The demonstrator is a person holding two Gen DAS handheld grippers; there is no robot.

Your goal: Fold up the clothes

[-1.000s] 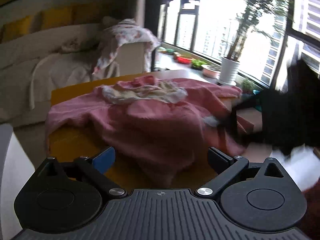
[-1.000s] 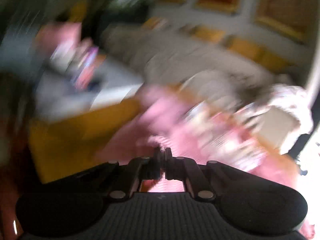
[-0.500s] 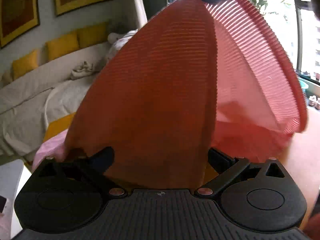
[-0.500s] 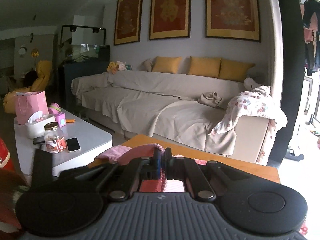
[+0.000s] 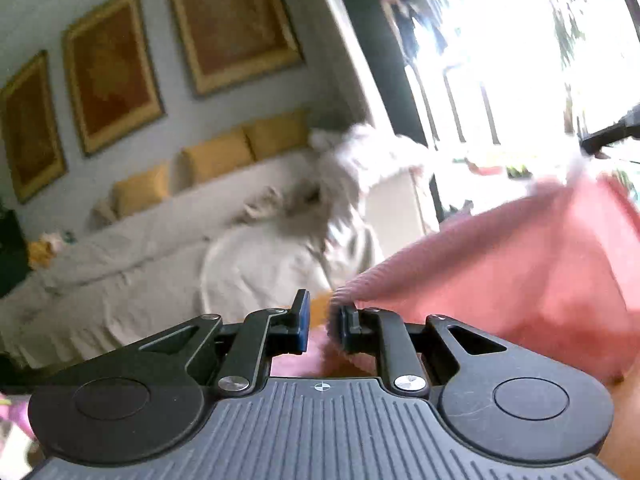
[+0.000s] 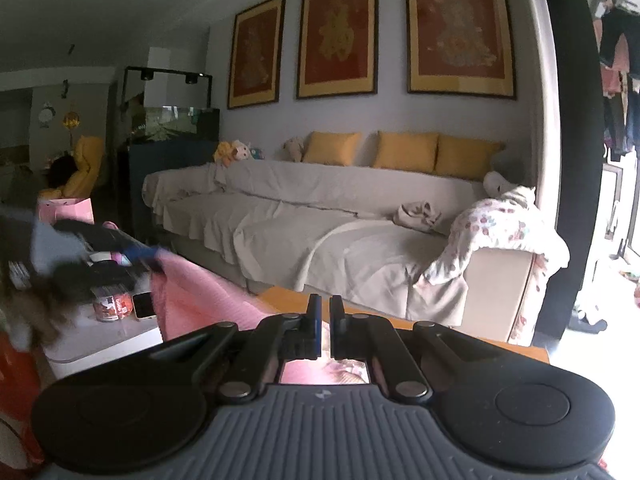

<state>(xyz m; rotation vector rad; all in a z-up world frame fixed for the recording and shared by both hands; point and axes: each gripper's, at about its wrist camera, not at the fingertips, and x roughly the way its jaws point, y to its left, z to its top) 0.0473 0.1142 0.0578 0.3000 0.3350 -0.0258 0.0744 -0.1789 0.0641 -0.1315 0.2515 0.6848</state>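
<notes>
A pink ribbed garment (image 5: 500, 272) is held up in the air over the orange table (image 6: 500, 348). My left gripper (image 5: 324, 320) has its jaws drawn close, and a frayed edge of the garment sits between the pads. The cloth stretches from there up and to the right, toward my right gripper (image 5: 608, 136), which shows small and blurred against the window. In the right wrist view my right gripper (image 6: 325, 320) is nearly shut, with pink cloth showing just beneath its fingers. At the left of that view the garment (image 6: 192, 300) hangs from the blurred left gripper (image 6: 120, 248).
A long sofa (image 6: 320, 216) under a grey cover runs behind the table, with a floral cloth (image 6: 500, 224) over its arm. A white coffee table (image 6: 100, 336) at the left carries a jar (image 6: 112, 306) and a phone (image 6: 143, 306). Bright windows lie to the right.
The right gripper lifted the pink garment off the table. My left gripper, wide open before, has closed onto the garment's edge. Both views have tilted up toward the sofa wall.
</notes>
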